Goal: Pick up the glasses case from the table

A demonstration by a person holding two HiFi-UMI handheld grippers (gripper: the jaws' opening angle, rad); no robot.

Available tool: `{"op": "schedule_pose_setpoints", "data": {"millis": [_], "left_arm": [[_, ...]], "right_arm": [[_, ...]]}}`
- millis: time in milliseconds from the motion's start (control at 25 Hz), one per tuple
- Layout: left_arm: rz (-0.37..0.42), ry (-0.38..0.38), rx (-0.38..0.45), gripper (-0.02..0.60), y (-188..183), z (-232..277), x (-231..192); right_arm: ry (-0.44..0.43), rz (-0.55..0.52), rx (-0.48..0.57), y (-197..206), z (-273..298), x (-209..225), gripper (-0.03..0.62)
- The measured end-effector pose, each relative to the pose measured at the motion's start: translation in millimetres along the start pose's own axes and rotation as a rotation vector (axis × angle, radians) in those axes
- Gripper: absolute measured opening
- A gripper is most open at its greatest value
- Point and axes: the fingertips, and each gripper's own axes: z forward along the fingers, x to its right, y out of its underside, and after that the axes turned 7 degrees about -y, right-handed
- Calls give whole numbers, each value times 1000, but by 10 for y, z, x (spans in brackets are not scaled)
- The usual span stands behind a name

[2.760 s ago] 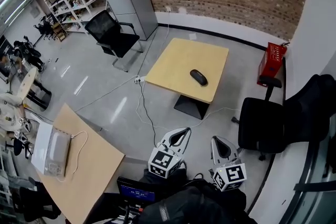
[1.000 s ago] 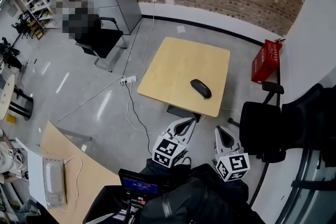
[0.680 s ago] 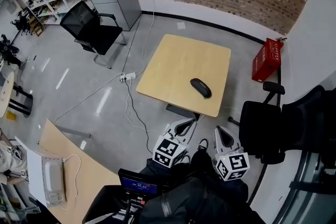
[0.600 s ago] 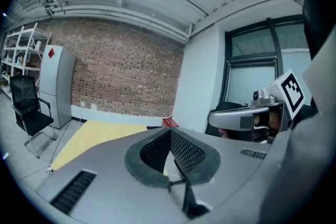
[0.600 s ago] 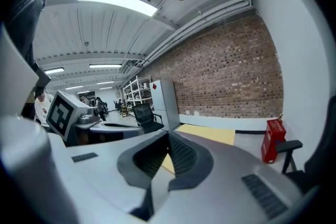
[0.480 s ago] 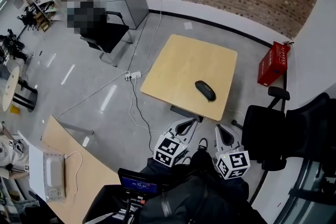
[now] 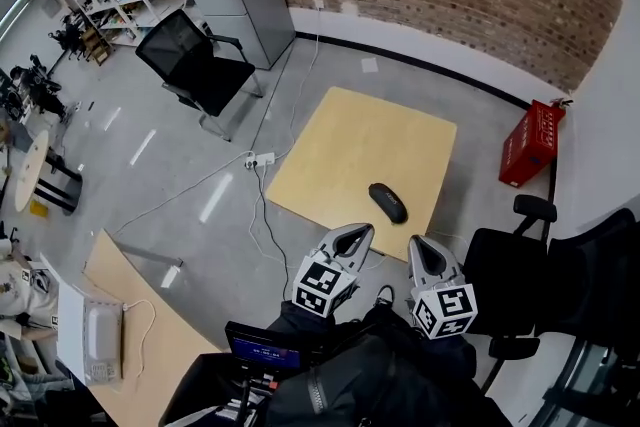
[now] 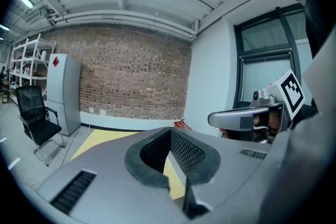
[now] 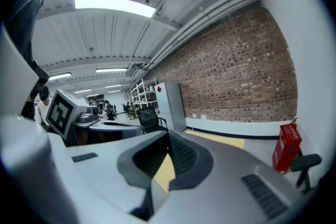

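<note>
The glasses case point(image 7: 387, 202) was a dark, elongated oval shell lying slantwise on the pale wooden table point(image 7: 340, 145), close to its near edge (any print on it was too small to read). The left gripper point(image 7: 357, 232) and right gripper point(image 7: 421, 245) hovered short of the table, jaws pressed together, holding nothing.

In both gripper views the jaws hide most of the wooden table point(image 8: 97, 141).
</note>
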Motion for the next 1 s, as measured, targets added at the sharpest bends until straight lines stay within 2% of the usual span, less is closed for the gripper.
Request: {"op": "schedule_pose_setpoints", "data": {"millis": [600,840,1000], "left_arm": [[3,-55,-84,0,-39,815,14],[-3,-77,-121,0,91,942,-69],[-32,-90,-150,0,302,955,-166]], "right_arm": [[-59,102,-31,115,285,895,3],[-67,120,-49,195,430,1094,3],[-76,120,-92,372,572,1108,3]]}}
